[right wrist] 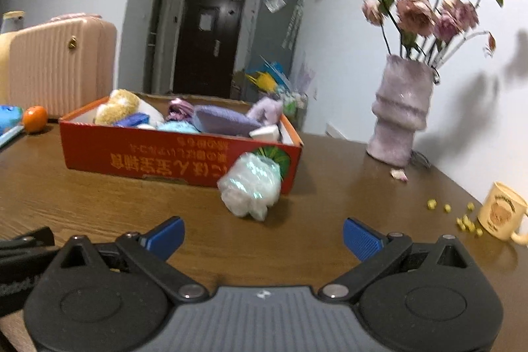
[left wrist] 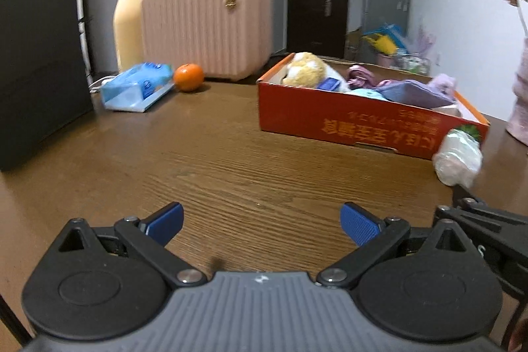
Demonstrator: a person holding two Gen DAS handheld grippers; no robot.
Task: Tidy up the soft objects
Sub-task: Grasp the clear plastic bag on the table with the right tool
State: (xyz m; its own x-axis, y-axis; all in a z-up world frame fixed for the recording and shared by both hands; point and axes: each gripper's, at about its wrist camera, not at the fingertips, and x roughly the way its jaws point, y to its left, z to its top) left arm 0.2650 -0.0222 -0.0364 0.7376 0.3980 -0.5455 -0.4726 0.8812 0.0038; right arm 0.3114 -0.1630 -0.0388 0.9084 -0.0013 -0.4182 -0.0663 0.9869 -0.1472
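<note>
From the left wrist, the left gripper hovers wide and empty over the wooden table, with the red box of soft toys ahead to its right and a clear plastic-wrapped bundle touching the box's near right corner. From the right wrist, the right gripper is also spread wide holding nothing, the bundle lying against the box front, a fuzzy vase well right of the box.

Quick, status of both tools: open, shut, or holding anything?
Left tool: open, holding nothing, over bare table.
Right tool: open, holding nothing, plastic-wrapped bundle just ahead.
</note>
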